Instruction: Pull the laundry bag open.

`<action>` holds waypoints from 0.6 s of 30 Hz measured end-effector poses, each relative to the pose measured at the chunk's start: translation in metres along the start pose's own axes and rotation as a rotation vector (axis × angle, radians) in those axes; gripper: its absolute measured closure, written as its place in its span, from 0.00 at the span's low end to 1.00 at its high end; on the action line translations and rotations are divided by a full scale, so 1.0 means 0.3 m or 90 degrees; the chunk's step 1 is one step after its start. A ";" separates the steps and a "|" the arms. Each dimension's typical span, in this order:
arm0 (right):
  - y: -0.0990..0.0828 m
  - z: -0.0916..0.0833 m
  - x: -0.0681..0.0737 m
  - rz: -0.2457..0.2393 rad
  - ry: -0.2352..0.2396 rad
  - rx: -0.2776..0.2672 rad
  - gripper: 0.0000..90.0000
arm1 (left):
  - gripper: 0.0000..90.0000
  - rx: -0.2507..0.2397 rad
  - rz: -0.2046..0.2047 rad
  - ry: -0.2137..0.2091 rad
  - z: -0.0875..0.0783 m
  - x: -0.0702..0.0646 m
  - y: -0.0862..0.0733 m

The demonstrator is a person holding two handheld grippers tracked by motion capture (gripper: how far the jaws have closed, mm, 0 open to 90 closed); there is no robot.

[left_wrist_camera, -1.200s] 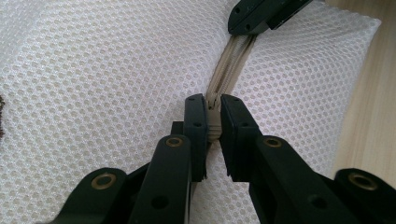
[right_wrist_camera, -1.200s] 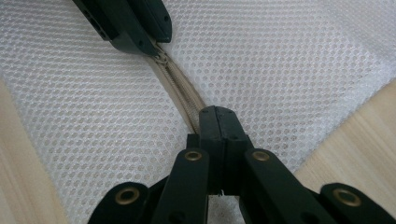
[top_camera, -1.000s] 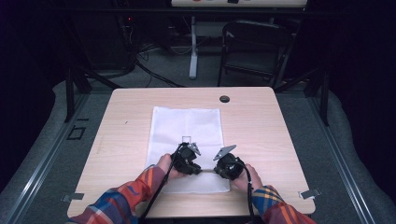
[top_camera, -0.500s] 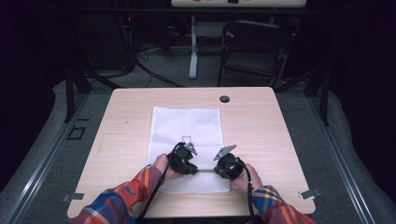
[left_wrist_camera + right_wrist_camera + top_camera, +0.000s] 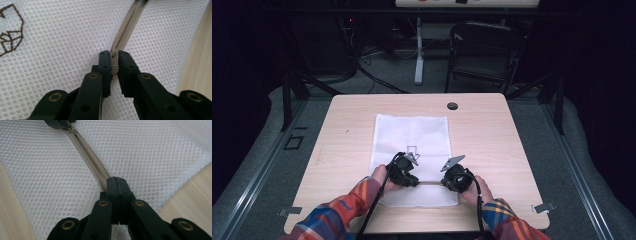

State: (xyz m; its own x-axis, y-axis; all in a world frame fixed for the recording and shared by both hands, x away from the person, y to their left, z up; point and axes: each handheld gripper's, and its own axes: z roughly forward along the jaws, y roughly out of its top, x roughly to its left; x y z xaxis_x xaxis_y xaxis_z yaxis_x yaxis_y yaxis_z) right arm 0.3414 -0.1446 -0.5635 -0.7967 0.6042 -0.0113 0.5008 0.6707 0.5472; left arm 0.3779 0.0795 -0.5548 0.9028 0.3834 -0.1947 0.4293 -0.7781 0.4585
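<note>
A white mesh bag (image 5: 412, 145) lies flat on the table (image 5: 492, 130), and its beige zipper (image 5: 87, 157) runs across the bag's near end, the landmark both tools work on. The left gripper (image 5: 113, 58) pinches the zipper's slider or pull between nearly closed jaws, which suits drawing it along the track, though which way I cannot tell. The right gripper (image 5: 117, 182), further along the zipper toward the bag's right edge, is clamped tight on the zipper tape, probably anchoring the bag so the zipper stays taut.

White open-mesh cloth bag (image 5: 412, 145), beige woven zipper (image 5: 90, 162), matt pale wood-grain table (image 5: 512, 145)
</note>
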 end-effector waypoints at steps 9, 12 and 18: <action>0.000 -0.002 -0.002 -0.004 -0.001 0.005 1.00 | 0.90 0.006 -0.006 0.001 -0.016 0.012 -0.017; 0.000 -0.002 -0.002 -0.003 0.000 0.005 1.00 | 0.90 0.005 -0.010 0.002 -0.020 0.015 -0.025; 0.001 -0.002 -0.003 -0.001 0.000 0.006 1.00 | 0.90 0.011 -0.013 0.005 -0.029 0.021 -0.037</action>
State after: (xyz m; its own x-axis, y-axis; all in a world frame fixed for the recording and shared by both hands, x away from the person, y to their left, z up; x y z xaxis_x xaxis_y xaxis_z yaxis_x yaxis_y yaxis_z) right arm 0.3420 -0.1453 -0.5628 -0.7972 0.6035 -0.0121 0.5031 0.6754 0.5392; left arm 0.3786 0.0950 -0.5535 0.8939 0.4026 -0.1971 0.4476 -0.7785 0.4399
